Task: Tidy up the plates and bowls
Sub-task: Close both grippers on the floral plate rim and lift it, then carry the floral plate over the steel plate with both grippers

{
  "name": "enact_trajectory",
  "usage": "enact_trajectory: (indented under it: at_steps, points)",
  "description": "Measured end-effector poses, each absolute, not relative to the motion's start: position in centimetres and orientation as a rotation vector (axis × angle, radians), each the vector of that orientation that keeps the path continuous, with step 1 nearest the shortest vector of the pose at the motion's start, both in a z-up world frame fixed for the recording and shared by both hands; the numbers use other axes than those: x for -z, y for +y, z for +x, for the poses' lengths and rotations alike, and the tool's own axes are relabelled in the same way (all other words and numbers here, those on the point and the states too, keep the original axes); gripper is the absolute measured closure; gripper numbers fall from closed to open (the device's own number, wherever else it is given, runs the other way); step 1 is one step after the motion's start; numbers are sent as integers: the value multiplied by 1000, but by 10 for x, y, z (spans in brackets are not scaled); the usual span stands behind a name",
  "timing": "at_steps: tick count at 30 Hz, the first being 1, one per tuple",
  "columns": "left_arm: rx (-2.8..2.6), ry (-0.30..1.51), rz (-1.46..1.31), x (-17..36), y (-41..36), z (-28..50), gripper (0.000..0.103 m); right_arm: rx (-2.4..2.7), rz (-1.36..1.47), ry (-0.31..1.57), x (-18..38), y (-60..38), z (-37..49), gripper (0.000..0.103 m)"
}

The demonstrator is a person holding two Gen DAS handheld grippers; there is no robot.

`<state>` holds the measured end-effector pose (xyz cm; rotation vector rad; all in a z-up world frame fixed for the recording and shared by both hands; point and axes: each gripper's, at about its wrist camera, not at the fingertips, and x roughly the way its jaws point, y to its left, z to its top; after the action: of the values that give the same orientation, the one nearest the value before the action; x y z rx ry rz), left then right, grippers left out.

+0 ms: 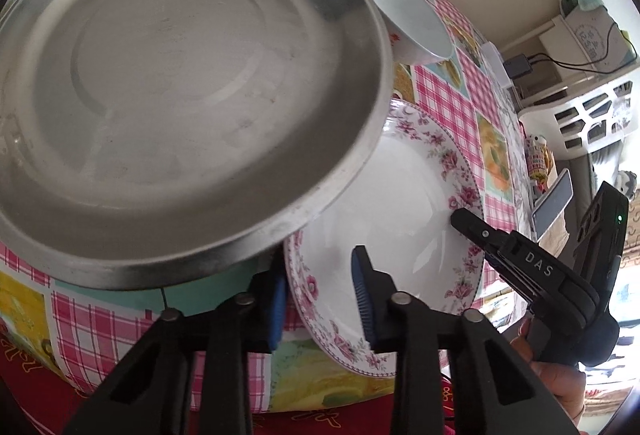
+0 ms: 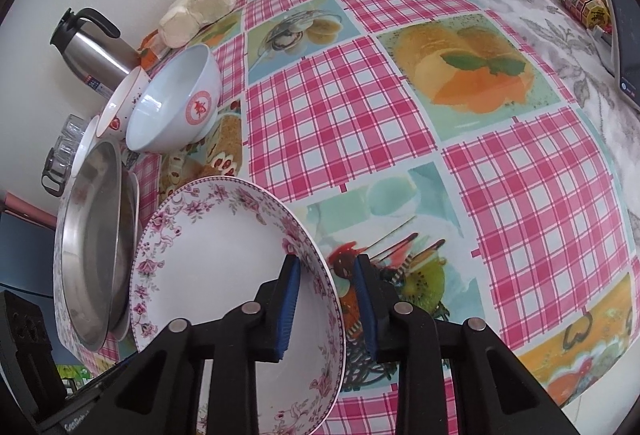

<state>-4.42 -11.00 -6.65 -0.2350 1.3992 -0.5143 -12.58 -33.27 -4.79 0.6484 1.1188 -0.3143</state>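
Flowered plate [image 2: 224, 259] is my working item: I have both tongs at its rim, opposite edges. Step in hand, my judgement: two-handed grasp before moving plate for stacking.

Left tongs [image 1: 320, 295]: jaws narrow, straddling plate rim; I cannot confirm pads pressing. Steel tray [image 1: 180, 95] just above and left of them, overlapping plate.

Right tongs [image 2: 328, 303]: jaws narrow, rim between; inner pad touches plate face, outer pad shows gap.

Next move calls for firm, even grip, level lift. White bowl [image 2: 180, 103] farther back on checked tablecloth [image 2: 520, 195].
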Motion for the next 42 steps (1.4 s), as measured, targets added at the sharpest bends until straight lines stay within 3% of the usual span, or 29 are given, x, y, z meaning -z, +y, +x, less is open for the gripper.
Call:
enact_trajectory:
  at_steps: [7,15,42]
  points:
    - [526,1386,-208,67,-115,-45,83,310,636,1119,48,-330,-124,73]
    - [571,1373,-156,67,-133,-47,83,310,690,1096,49,-345,-135,79]
    - [720,1248,-89,40,-163,-40,83,355,743,988,33,-369,-163,80]
